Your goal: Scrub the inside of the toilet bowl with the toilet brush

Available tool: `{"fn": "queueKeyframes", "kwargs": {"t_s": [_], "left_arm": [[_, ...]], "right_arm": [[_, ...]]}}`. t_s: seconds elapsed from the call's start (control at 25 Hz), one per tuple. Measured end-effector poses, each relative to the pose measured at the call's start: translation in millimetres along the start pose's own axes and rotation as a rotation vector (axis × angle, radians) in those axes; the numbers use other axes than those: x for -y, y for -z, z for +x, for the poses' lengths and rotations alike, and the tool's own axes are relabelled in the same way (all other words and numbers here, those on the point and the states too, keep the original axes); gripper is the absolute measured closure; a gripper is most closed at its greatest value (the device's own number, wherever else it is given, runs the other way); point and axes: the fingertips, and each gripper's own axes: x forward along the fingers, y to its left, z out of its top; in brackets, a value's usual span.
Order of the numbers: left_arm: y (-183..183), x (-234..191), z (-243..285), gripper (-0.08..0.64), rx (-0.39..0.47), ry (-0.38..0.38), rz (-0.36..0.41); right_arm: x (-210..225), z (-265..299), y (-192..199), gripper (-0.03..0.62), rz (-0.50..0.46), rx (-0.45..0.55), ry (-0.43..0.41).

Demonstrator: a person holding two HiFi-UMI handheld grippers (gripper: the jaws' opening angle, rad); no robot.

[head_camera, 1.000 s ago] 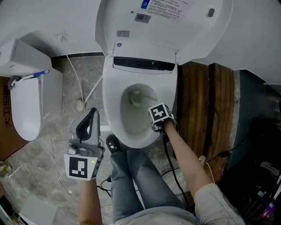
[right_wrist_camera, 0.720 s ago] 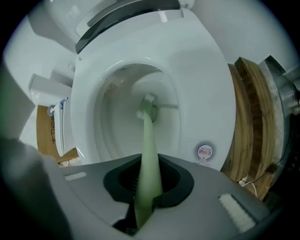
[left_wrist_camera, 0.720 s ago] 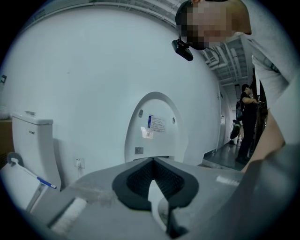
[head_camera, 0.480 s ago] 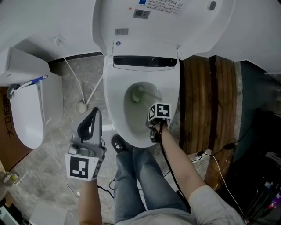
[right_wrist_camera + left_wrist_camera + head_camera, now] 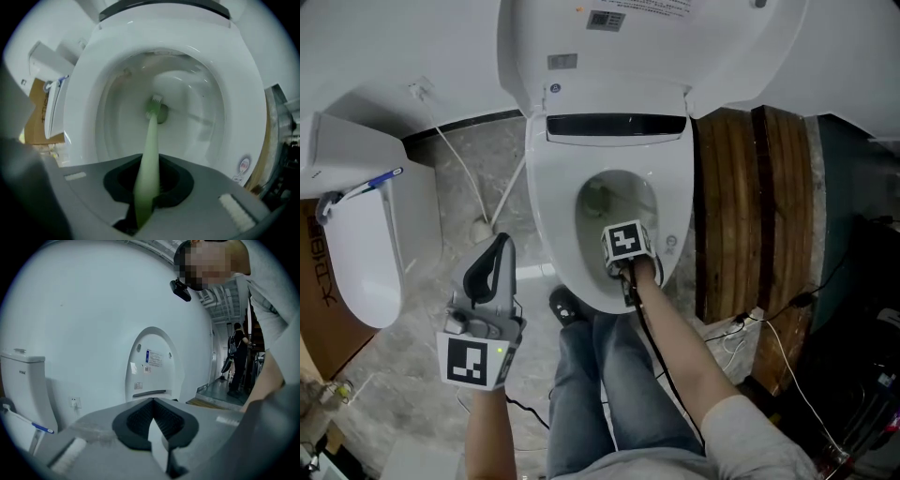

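The white toilet bowl (image 5: 558, 234) stands with its lid (image 5: 647, 47) raised. My right gripper (image 5: 623, 251) hangs over the bowl's front and is shut on the pale green toilet brush (image 5: 149, 154). The brush handle runs down from the jaws, and its head (image 5: 155, 107) rests low in the bowl (image 5: 197, 140) near the drain. In the head view the brush head (image 5: 598, 199) shows as a greenish patch inside the bowl. My left gripper (image 5: 487, 277) is held left of the toilet over the floor, shut with nothing between its jaws (image 5: 152, 420).
A second white toilet (image 5: 356, 253) with a blue-handled item stands at the left. A hose and cable (image 5: 464, 178) run down the wall between the two. A wooden panel (image 5: 750, 206) stands right of the bowl. Cables (image 5: 769, 328) lie on the floor at right. The person's legs (image 5: 609, 375) are before the bowl.
My right gripper has slid left and forward over the bowl's front, carrying the brush handle with it. The left gripper has stayed about where it was.
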Motion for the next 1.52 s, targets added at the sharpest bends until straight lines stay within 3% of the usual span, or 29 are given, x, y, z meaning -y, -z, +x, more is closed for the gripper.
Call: {"fn": "queueKeyframes", "kwargs": {"t_s": [0.16,0.36,0.68,0.84,1.16,1.52], "left_arm": [[-1,0,2,0.569,0.017,0.017,-0.009],[7,0,2,0.571,-0.023,0.013,-0.016],[11,-5,-2,0.570,-0.034,0.018,-0.008],[13,-9,-3,0.571,-0.039,0.009,-0.004],[14,-10,0,0.570,-0.041,0.003,-0.007],[13,-13,3,0.569,-0.040,-0.009,-0.015]], "right_arm": [[9,1,-5,0.561,-0.289,-0.015,0.128],[24,3,4,0.565,-0.674,-0.125,0.360],[62,-12,-16,0.571,-1.179,-0.225,0.755],[82,-21,-30,0.583,-1.269,-0.244,0.878],[84,-34,-49,0.588,-1.273,-0.213,1.007],[76,-57,-95,0.594,-1.462,-0.182,1.237]]}}
